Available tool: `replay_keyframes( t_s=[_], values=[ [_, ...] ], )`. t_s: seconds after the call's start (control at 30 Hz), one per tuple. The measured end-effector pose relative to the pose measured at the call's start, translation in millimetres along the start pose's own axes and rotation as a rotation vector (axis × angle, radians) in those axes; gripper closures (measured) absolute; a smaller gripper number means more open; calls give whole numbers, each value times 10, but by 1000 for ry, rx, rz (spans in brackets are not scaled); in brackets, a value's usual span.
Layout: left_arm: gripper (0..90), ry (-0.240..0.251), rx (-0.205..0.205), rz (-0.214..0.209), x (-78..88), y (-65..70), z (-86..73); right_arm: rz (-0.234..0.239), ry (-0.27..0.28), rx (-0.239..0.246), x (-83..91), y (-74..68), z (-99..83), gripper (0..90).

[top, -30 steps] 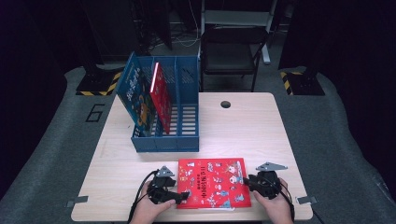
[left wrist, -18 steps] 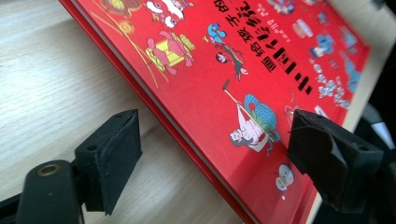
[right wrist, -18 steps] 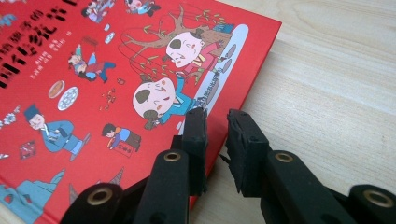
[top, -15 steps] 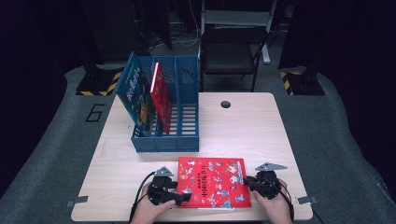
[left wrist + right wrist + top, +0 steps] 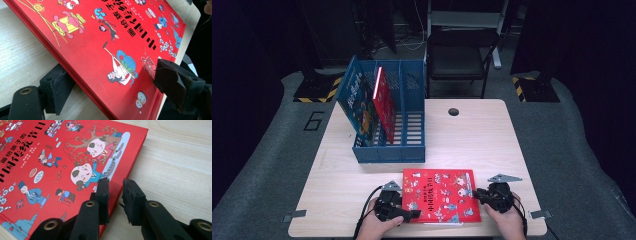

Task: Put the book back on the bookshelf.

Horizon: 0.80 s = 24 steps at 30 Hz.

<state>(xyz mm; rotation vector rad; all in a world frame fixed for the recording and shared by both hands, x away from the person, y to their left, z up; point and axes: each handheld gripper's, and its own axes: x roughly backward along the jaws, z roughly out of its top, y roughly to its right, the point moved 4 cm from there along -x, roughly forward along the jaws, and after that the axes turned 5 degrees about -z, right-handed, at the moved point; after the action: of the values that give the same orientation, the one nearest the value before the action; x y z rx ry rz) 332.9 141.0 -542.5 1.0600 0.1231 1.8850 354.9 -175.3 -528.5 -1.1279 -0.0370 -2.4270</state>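
A large red hardcover picture book (image 5: 441, 195) lies on the pale wooden table (image 5: 482, 140), near its front edge, between the two hands. The left gripper (image 5: 408, 215) has its jaws spread wide around the book's near left corner, one pad under the edge and one on the cover. The right gripper (image 5: 478, 194) sits at the book's right edge, jaws a little apart and just reopening, one resting on the cover, gripping nothing. A blue slatted plastic file rack (image 5: 412, 150) stands behind, holding two upright books (image 5: 371, 105)
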Motion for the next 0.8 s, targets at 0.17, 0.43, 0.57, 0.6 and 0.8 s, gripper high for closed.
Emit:
replay_keyframes(
  t_s=[0.17, 0.43, 0.57, 0.6, 0.8],
  values=[
    [211, -4, 21, -13, 22, -21, 3, -8, 12, -19, -1, 40, -5, 572],
    [242, 16, 21, 14, 31, -53, 7, 107, -44, -96, -71, -37, -45, 408],
    [256, 14, 23, 27, 42, -60, 6, 125, -60, -87, -81, -59, -61, 364],
    [256, 14, 21, 31, 42, -62, 8, 126, -62, -86, -82, -60, -61, 360],
    [263, 6, 29, 21, 50, -65, 12, 124, -66, -80, -83, -83, -61, 337]
  ],
)
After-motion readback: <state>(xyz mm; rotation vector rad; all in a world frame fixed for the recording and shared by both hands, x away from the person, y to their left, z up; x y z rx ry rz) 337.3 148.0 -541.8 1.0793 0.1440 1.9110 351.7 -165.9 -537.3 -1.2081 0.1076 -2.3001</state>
